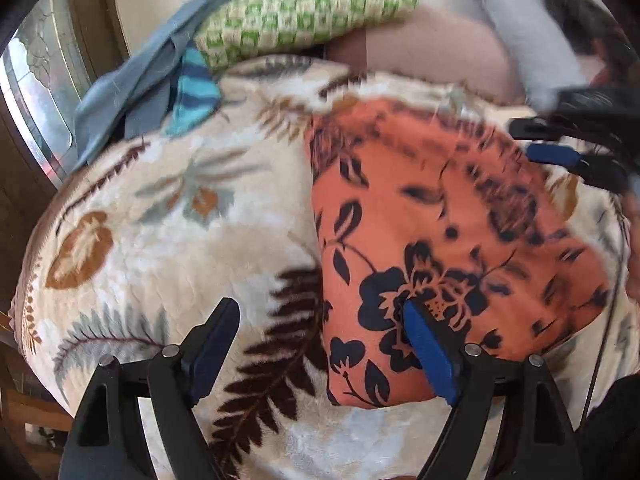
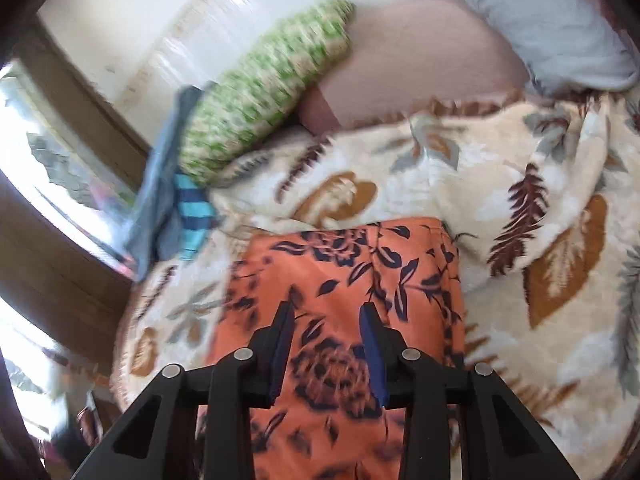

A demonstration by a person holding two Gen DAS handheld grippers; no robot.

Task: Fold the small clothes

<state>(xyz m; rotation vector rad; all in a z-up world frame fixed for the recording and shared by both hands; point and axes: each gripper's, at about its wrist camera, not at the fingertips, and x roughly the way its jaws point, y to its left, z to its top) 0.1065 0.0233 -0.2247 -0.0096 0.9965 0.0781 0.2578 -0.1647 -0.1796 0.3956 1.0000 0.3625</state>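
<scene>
An orange garment with a dark floral print (image 1: 440,240) lies folded on a cream leaf-patterned blanket (image 1: 180,220). My left gripper (image 1: 320,312) is open wide above the garment's near left corner, one finger over the blanket, the blue-padded one over the cloth. My right gripper (image 2: 328,312) is open and empty, hovering over the same garment (image 2: 340,272). It also shows in the left wrist view (image 1: 560,148) at the garment's far right edge.
A pile of blue-grey cloth (image 1: 132,80) and a turquoise striped piece (image 1: 196,92) lie at the blanket's far left. A green checked pillow (image 1: 304,16), a pink pillow (image 1: 432,48) and a pale blue pillow (image 1: 520,36) lie behind. A window (image 1: 36,92) is at left.
</scene>
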